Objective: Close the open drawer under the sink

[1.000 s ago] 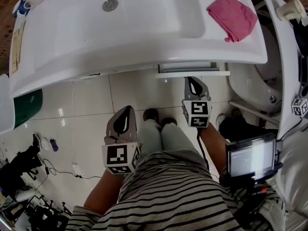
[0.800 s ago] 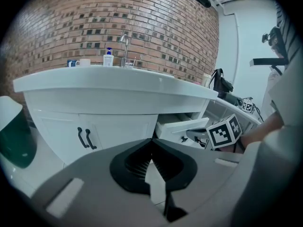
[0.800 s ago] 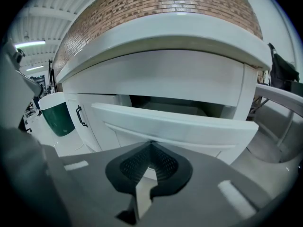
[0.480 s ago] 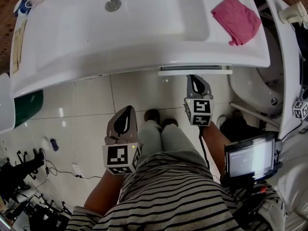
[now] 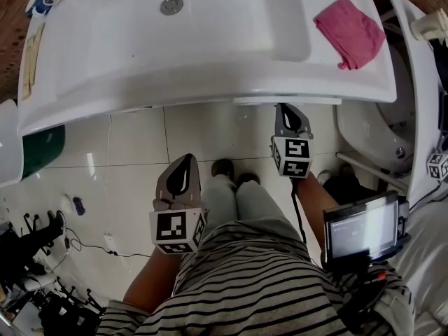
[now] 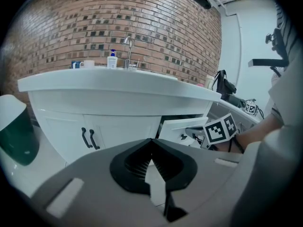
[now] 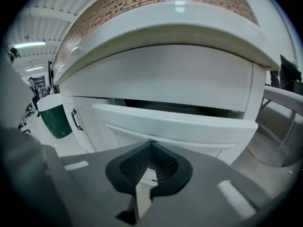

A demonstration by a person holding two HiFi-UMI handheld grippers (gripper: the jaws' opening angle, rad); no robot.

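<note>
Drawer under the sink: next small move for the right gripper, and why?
Probably push the right gripper straight forward. Its fingers are together with the tip at the drawer front, and the drawer is not yet flush: it stands out from the cabinet, with a dark gap showing above it under the sink. The left gripper hangs back, shut.

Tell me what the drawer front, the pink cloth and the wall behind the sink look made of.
Drawer front: white, smooth, satin-painted wood or board, judging by its routed panel edge; can't tell which. Pink cloth: soft fabric, likely microfibre or terry, crumpled with folds. Wall: brick, rough and matt, with visible mortar joints.
</note>
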